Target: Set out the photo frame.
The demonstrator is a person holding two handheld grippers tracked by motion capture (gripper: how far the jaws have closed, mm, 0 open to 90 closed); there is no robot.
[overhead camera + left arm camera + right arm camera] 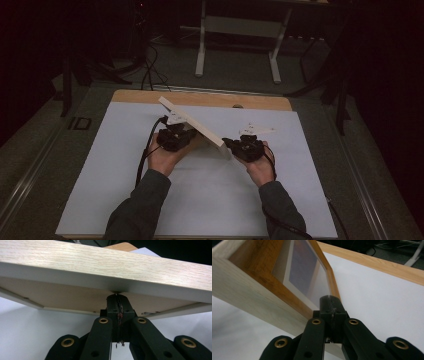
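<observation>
The light oak picture frame with a glazed front (pixel 192 125) stands tilted above the white desk (pixel 100 170). Left gripper (pixel 173 138) and right gripper (pixel 248 147) flank it, jaws together. It looks rigid, light and breakable; best held by its wooden edges.

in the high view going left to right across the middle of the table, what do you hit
bare white table cover → left gripper in the person's left hand → tilted wooden picture frame → right gripper in the right hand → bare white cover again
</observation>
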